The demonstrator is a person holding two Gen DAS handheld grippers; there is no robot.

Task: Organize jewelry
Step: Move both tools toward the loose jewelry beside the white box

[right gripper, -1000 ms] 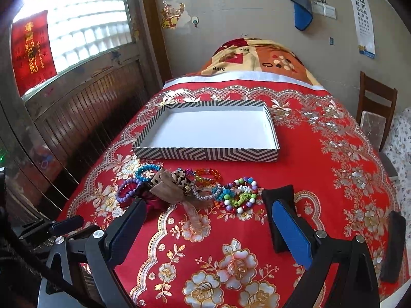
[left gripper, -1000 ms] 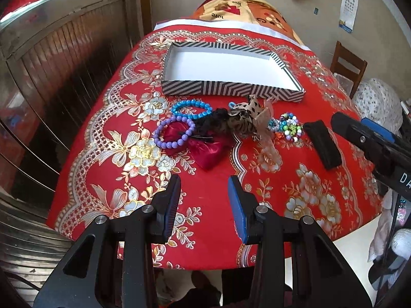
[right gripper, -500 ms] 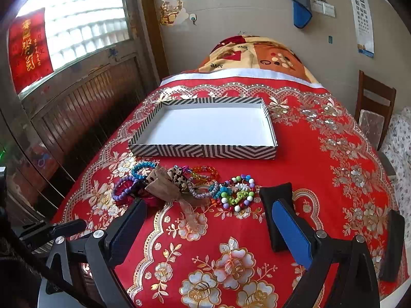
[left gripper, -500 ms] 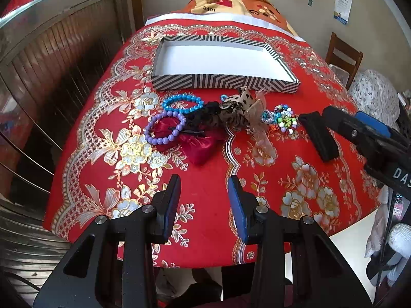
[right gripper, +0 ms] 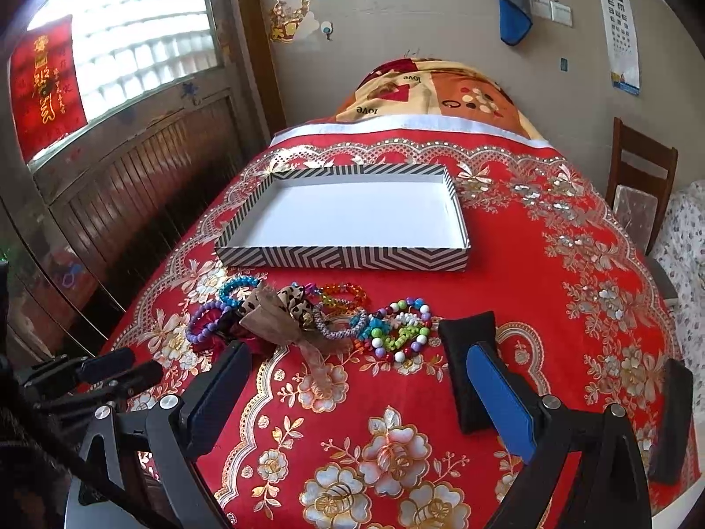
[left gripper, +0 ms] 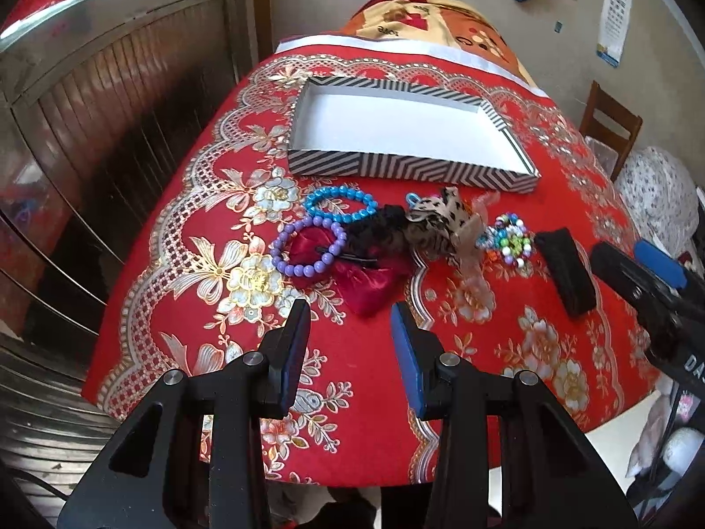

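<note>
Several light, slippery bead bracelets [right gripper: 398, 330] lie tangled at 12 o'clock; pinch one strand. Left tongs [left gripper: 348, 344] and right tongs [right gripper: 352, 392] spread, empty.

"love" on blanket [right gripper: 423, 92]; eye chart [right gripper: 619, 22] letters; "DA" on right tool [left gripper: 661, 304].

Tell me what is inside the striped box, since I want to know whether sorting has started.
The striped box shows only its bare white floor; no jewelry lies in it. The strip just behind its near wall is hidden. The blue bracelet and purple bracelet lie outside it on the cloth.
</note>
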